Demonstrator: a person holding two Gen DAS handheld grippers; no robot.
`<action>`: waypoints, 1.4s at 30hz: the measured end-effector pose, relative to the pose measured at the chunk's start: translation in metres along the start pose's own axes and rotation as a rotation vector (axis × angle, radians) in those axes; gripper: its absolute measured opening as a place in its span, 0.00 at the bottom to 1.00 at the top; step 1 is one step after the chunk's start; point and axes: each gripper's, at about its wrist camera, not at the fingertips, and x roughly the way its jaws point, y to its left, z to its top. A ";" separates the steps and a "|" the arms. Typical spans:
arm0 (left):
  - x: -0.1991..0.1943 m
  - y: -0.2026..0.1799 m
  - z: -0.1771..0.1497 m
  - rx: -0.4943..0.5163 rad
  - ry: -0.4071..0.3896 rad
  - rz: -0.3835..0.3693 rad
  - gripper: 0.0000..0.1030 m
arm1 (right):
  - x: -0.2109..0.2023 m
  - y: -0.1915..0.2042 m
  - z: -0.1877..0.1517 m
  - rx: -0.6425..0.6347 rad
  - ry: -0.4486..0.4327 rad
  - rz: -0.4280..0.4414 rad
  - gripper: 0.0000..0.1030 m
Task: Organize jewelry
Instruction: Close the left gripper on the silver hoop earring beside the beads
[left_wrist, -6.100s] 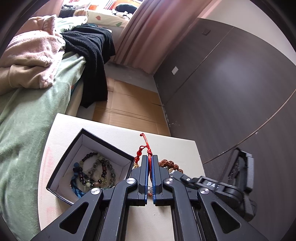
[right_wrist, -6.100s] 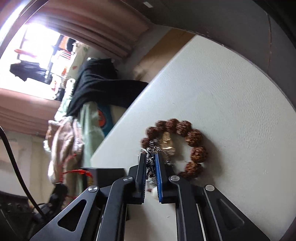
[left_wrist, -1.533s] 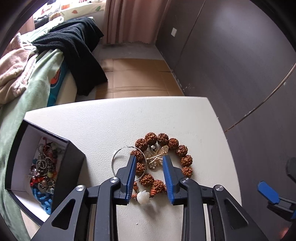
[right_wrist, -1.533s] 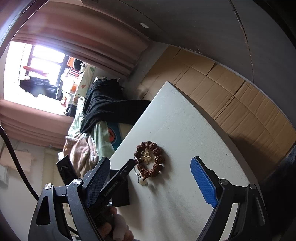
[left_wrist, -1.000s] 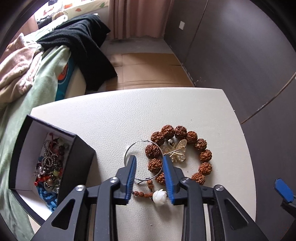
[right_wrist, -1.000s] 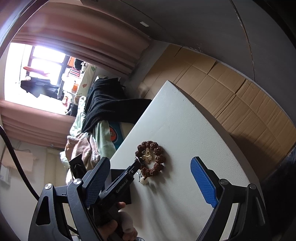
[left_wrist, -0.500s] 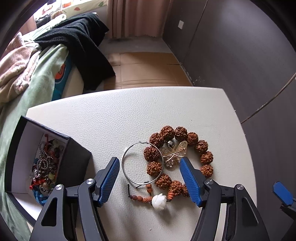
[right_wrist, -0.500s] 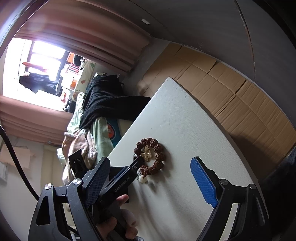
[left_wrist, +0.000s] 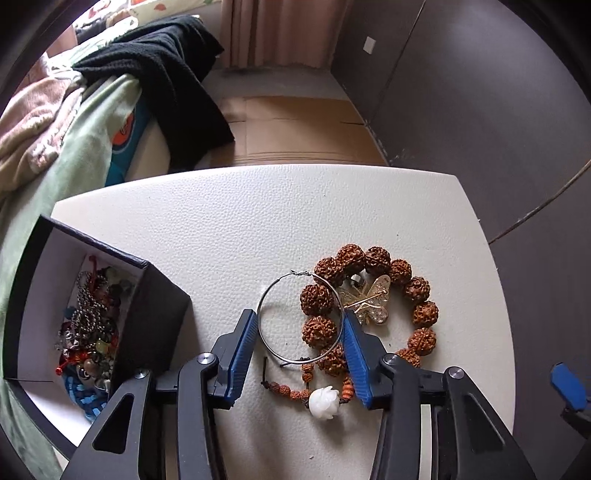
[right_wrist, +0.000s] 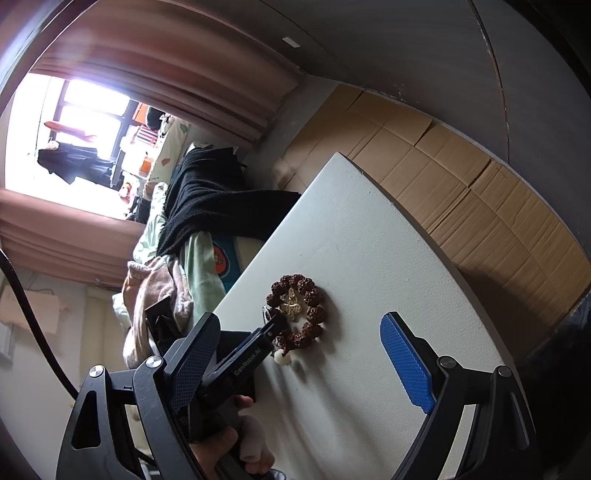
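A brown rudraksha bead bracelet with a white flower bead lies on the white table; it also shows in the right wrist view. A silver hoop earring overlaps its left side, and a gold butterfly brooch lies inside it. My left gripper is open, its jaws down at the table on either side of the hoop and the bracelet's left beads. A black jewelry box with several bracelets stands at left. My right gripper is wide open, empty, held high above the table.
A bed with green sheet, pink blanket and black garment lies beyond the table's left. Cardboard covers the floor behind it. A dark wall panel runs along the right. The person's hand holds the left gripper.
My left gripper's jaws widened, then narrowed again around the hoop and the bracelet's left beads, and came closer to the table. The right gripper stayed open and nearly still.
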 end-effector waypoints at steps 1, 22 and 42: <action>-0.001 0.000 0.000 -0.002 0.003 -0.007 0.46 | 0.001 0.000 0.000 -0.001 0.001 -0.001 0.87; -0.021 0.021 0.000 -0.090 0.007 -0.183 0.18 | 0.008 0.007 -0.002 -0.031 0.012 -0.037 0.87; -0.012 -0.001 -0.003 -0.086 0.056 -0.365 0.11 | 0.018 0.011 -0.005 -0.046 0.035 -0.074 0.86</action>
